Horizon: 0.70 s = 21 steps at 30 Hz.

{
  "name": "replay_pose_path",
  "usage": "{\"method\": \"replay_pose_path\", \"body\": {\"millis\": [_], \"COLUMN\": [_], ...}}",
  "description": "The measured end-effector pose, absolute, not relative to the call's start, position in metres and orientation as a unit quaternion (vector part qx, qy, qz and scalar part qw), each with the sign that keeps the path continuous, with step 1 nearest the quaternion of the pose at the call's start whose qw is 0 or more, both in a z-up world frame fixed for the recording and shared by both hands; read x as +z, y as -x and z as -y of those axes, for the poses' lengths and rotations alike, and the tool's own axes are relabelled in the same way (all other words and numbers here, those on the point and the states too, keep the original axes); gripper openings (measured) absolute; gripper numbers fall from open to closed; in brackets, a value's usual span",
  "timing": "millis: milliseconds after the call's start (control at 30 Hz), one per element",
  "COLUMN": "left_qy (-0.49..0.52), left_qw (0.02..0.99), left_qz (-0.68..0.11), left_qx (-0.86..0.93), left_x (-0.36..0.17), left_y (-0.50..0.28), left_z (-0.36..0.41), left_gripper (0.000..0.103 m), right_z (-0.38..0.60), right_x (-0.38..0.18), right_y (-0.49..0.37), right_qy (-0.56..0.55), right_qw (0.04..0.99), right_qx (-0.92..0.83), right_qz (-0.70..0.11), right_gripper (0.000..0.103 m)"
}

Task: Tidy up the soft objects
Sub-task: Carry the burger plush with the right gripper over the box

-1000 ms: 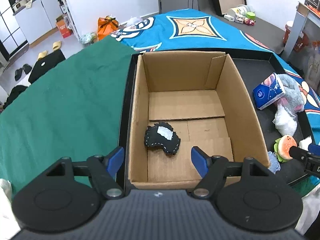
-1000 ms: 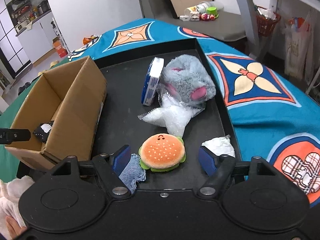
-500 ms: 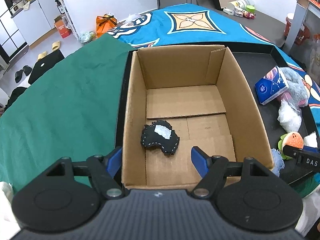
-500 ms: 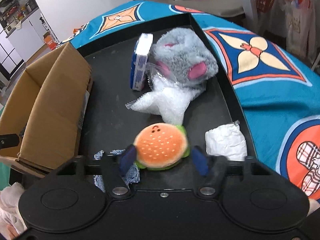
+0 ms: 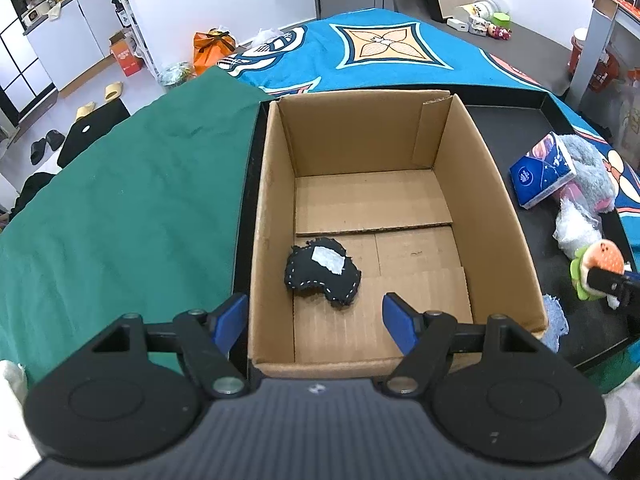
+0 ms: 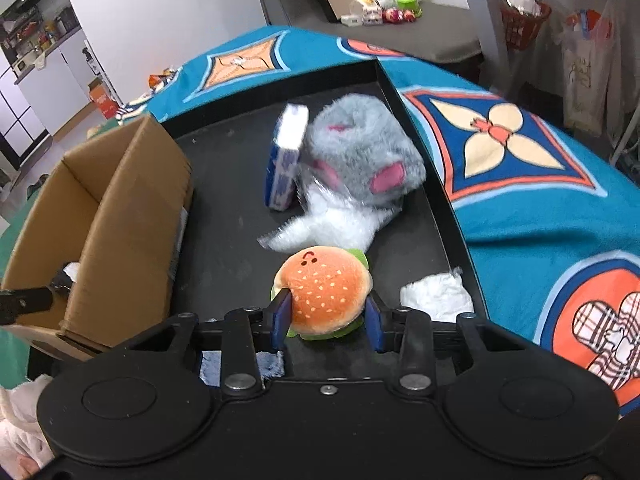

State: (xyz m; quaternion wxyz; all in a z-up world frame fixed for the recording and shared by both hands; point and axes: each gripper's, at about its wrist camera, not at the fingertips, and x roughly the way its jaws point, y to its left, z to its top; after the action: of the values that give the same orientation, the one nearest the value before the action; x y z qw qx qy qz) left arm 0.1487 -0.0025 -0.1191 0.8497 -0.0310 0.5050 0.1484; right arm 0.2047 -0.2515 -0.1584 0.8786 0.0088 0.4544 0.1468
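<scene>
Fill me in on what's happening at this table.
A person is sorting soft things into a cardboard box. The right hand-held gripper is closing on a burger plush on the black tray. The left hand-held gripper hangs open over the box, where a black stitched pouch already lies.

Orange burger plush (image 6: 326, 294), brown box (image 5: 400, 208), grey plush (image 6: 366, 160).

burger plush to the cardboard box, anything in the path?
Only the cardboard box's own near wall, which the burger plush must clear. The black tray between them is bare. The right gripper is closing, pads against the plush. Inside, only a black fabric piece lies front-left.
</scene>
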Motion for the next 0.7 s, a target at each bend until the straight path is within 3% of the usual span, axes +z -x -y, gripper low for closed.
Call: {"method": "replay_pose_path", "body": {"millis": [433,700], "left_qy": [0.058,0.074], "left_qw": [0.865,0.868], "left_qz": [-0.476,-0.468], "left_qx": [0.150,0.151], "left_x": [-0.111,-0.110], "left_y": [-0.138,-0.133], "left_z": [-0.011,-0.022], "left_gripper": [0.072,0.061], "right_z": [0.226,0.204], "right_x": [-0.123,-0.107], "right_y": [-0.199,-0.197], "right_qy": [-0.009,-0.008], "right_qw": [0.897,0.904], "right_qx": [0.180,0.199], "right_qz": [-0.403,-0.380], "right_gripper": [0.038,0.038]}}
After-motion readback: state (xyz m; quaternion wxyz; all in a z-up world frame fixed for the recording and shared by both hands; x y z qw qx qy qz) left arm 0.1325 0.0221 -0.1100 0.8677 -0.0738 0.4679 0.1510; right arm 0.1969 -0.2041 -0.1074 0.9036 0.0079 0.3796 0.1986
